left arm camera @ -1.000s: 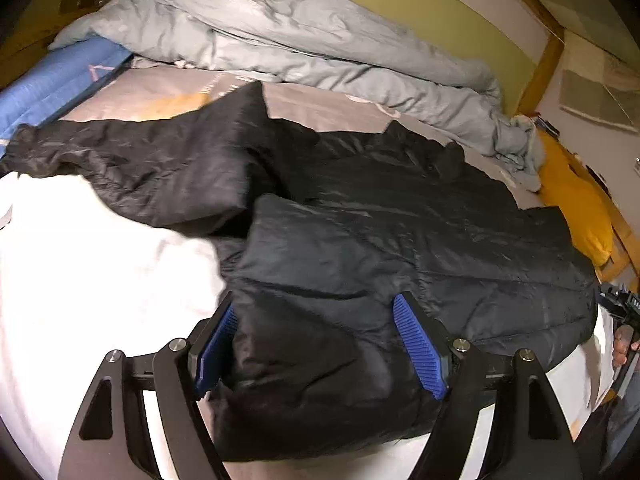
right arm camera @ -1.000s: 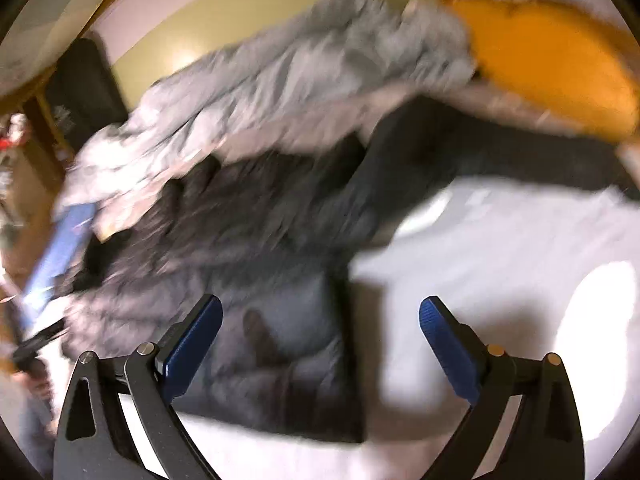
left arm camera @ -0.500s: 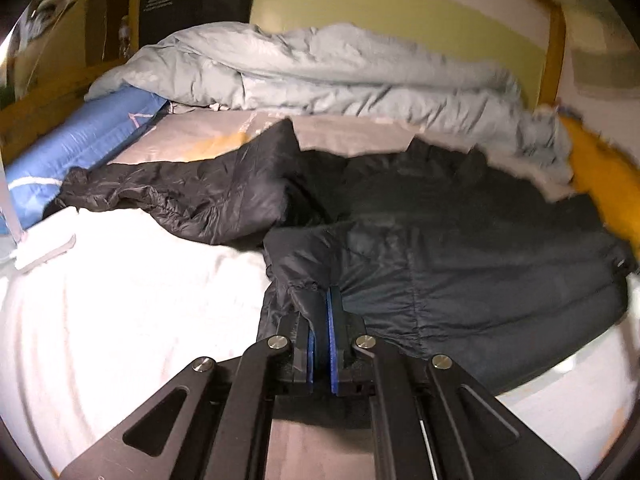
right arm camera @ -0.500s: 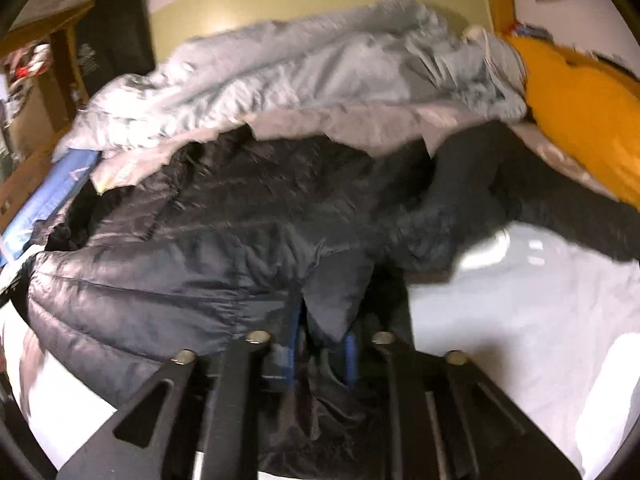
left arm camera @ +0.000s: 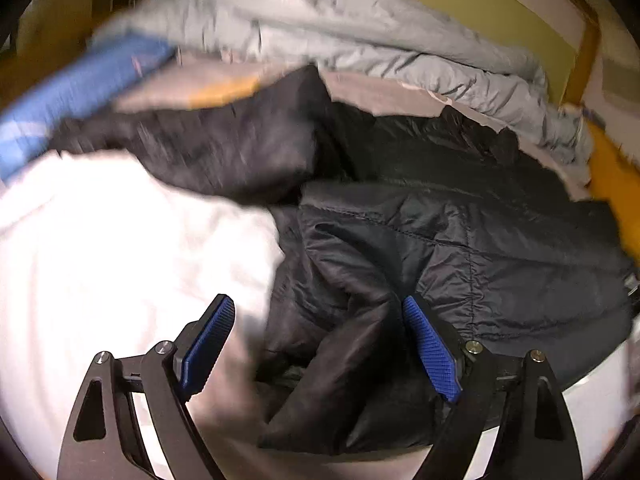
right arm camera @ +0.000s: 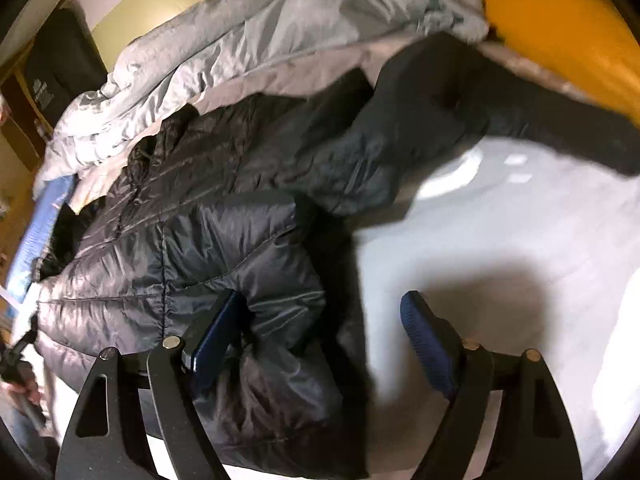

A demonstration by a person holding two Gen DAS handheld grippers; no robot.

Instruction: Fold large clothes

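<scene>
A black quilted puffer jacket (left arm camera: 460,240) lies spread on a white bed sheet (left arm camera: 120,260), hem toward me, one sleeve (left arm camera: 208,152) stretched left. In the right wrist view the jacket (right arm camera: 208,232) fills the left half, its other sleeve (right arm camera: 460,120) reaching right. My left gripper (left arm camera: 320,344) is open with a bunched fold of the hem lying loose between its blue pads (left arm camera: 430,352). My right gripper (right arm camera: 324,344) is open over the jacket's lower right corner, the fabric loose between the jaws.
A rumpled grey duvet (left arm camera: 360,32) lies along the far side of the bed against a green headboard (left arm camera: 460,4). A blue mat (left arm camera: 80,84) is at the left, an orange pillow (right arm camera: 560,28) at the right. White sheet (right arm camera: 520,248) spreads right of the jacket.
Both grippers were shut on the jacket hem half a second ago and have now opened, letting the fabric drop. The hem lies bunched where it was released.
</scene>
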